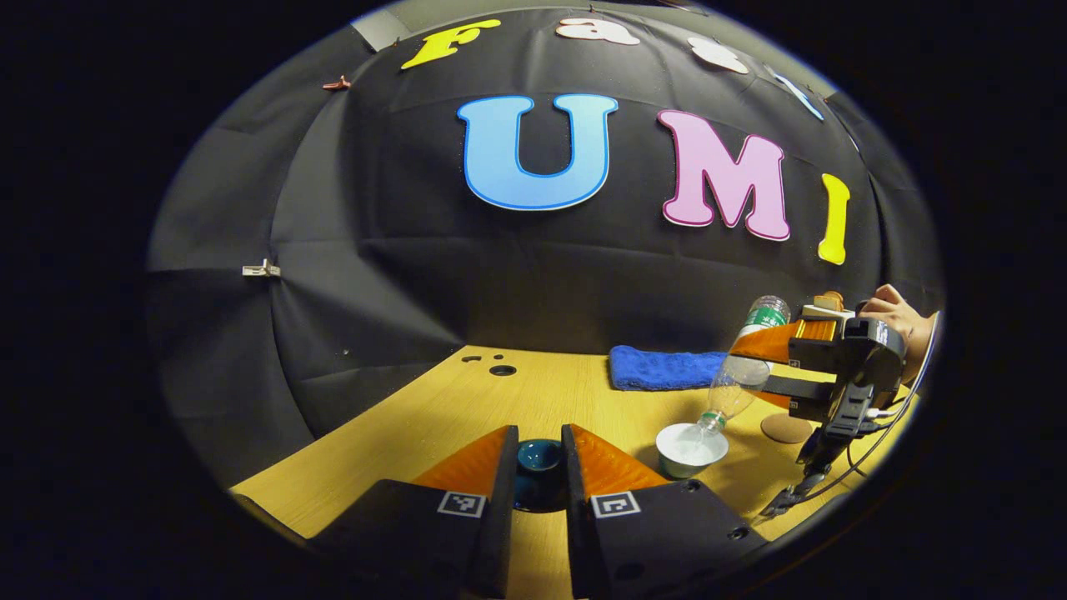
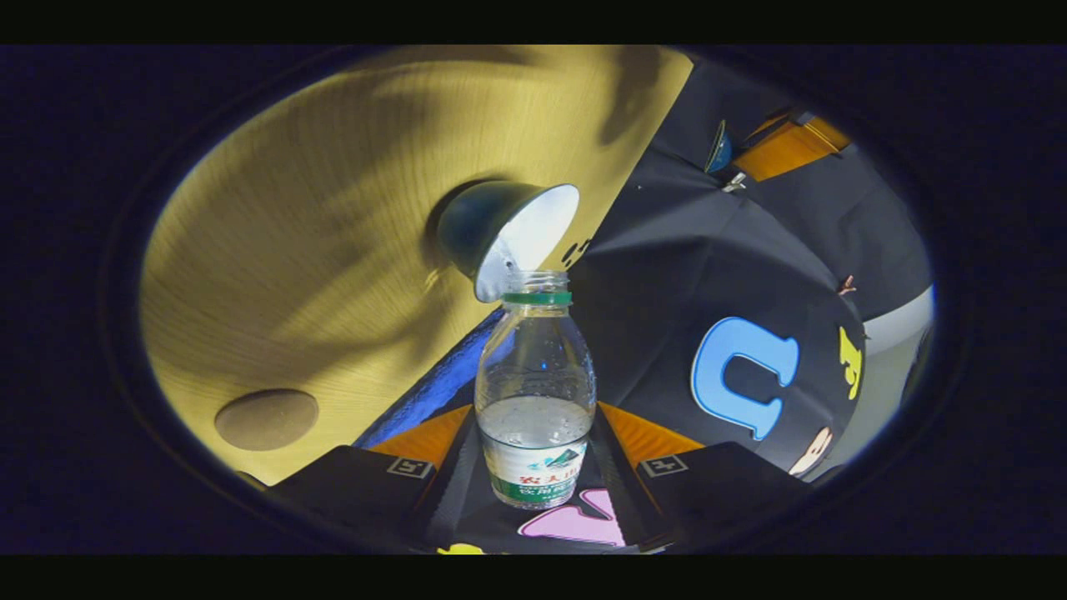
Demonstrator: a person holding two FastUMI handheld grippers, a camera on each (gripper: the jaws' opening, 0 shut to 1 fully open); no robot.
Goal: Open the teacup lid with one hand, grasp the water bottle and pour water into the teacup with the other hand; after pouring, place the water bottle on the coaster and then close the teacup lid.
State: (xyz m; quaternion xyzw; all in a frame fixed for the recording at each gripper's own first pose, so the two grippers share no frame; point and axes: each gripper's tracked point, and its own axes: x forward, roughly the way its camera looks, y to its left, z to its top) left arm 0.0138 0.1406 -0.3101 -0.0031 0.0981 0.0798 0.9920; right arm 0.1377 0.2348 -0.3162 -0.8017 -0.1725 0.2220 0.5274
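Bottle [image 2: 534, 392] tips mouth-down over the cup [image 1: 691, 448] on the table [image 1: 375, 442], clamped between the right gripper's [image 2: 533, 467] fingers across its lower, labelled body, neck reaching forward past the fingertips. Judged from these frames, the pour is under way: the mouth hangs just above the cup's white inside, which faces it from beyond the jaws in the right gripper view. To pour well, the tilt likely needs to stay shallow and the mouth centred within the rim, since water pools low in the bottle and a sudden tip could splash over the side. Towel [image 1: 663, 368] lies at the table's back edge, beyond the cup. Coaster [image 1: 786, 428], the bottle's later resting place, sits bare near the cup, off to the left of the right jaws in their own view. Left gripper [image 1: 538, 467] holds the dark lid [image 1: 538, 460] pinched between its fingers, close to the tips, off the cup and well to the side of it.
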